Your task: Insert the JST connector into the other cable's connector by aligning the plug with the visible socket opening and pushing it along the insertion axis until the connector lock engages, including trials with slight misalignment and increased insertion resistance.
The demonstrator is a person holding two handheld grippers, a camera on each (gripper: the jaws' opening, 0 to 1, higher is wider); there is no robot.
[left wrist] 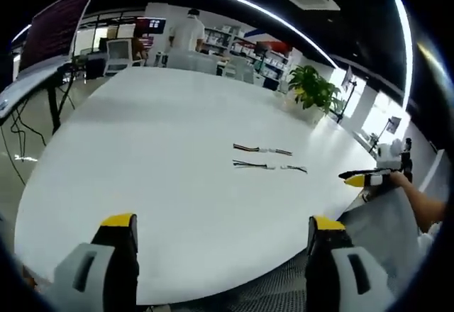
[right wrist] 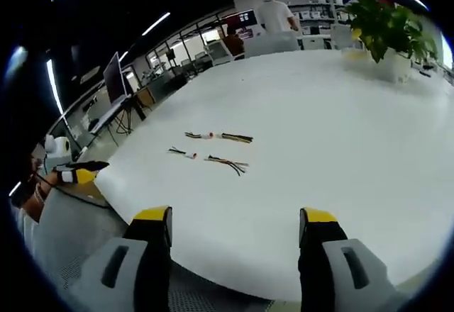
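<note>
- Left gripper view: two cables (left wrist: 269, 158) lie right of centre on the white surface (left wrist: 163, 156), one just above the other.
- Left claw (left wrist: 223, 228) wide open, empty, at the surface's near edge.
- Right gripper view: cables (right wrist: 213, 149) left of centre; right claw (right wrist: 234, 220) wide open, empty.
- Cables look light and limp; best gripped by the stiff white connector housings, not the thin wires.

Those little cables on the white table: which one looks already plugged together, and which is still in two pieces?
The farther cable lies as one continuous line. The nearer cable shows a gap between its halves.
</note>
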